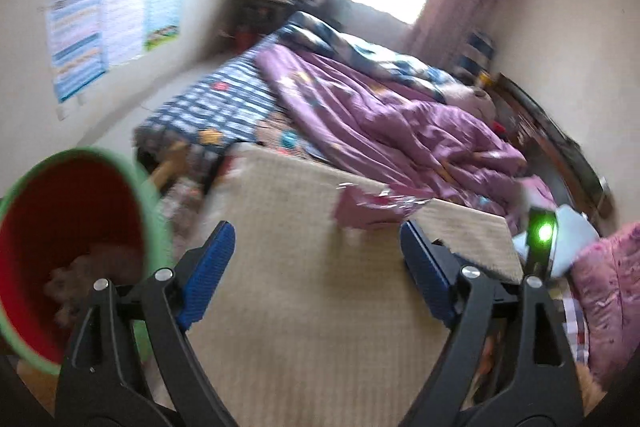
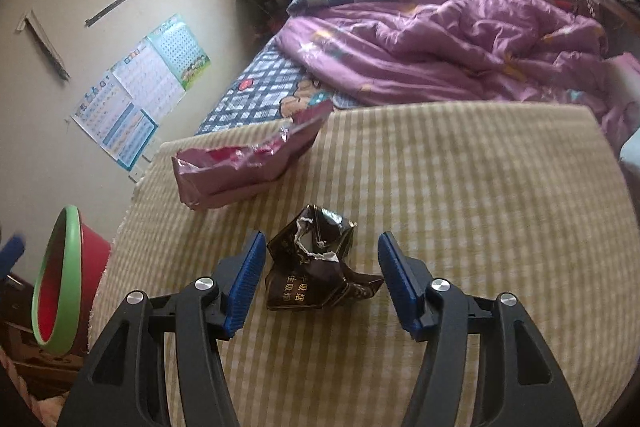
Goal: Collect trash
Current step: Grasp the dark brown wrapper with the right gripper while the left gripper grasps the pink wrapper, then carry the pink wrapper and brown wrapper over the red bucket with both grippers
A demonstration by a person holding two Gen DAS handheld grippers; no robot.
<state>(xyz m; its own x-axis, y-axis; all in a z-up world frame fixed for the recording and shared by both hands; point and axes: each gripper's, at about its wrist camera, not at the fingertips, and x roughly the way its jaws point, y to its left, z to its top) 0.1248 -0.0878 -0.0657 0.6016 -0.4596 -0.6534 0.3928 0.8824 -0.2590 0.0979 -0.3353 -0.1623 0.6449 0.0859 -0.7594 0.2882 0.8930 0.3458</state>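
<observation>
- Left wrist view: the left claw (image 1: 316, 247) is spread wide and grips nothing. It hangs over the bench (image 1: 288, 267), which has a tan checked cloth on it.
- The picture is blurry. A pink wrapper (image 1: 372, 207) lies on the bench at its far edge, past the claw tips.
- A red bucket (image 1: 60, 251) with a green rim sits off the left side of the bench. Some brownish stuff lies inside it, too blurry to tell what.
- Behind the bench is a bed with a purple blanket (image 1: 400, 123).
- Right wrist view: the right claw (image 2: 320, 279) is spread wide too. A crumpled dark packet (image 2: 316, 267) lies on the bench (image 2: 480, 207) right between the two blue pads. The left pad (image 2: 246, 279) is just beside it, and I cannot tell if it touches. The right pad is a bit apart.
- The pink wrapper (image 2: 248, 163) lies torn open on the bench, past the dark packet, near the far left corner.
- The red bucket (image 2: 64, 279) stands off the left edge of the bench, tilted.
- Posters (image 2: 140, 87) hang on the wall left of the bench.
</observation>
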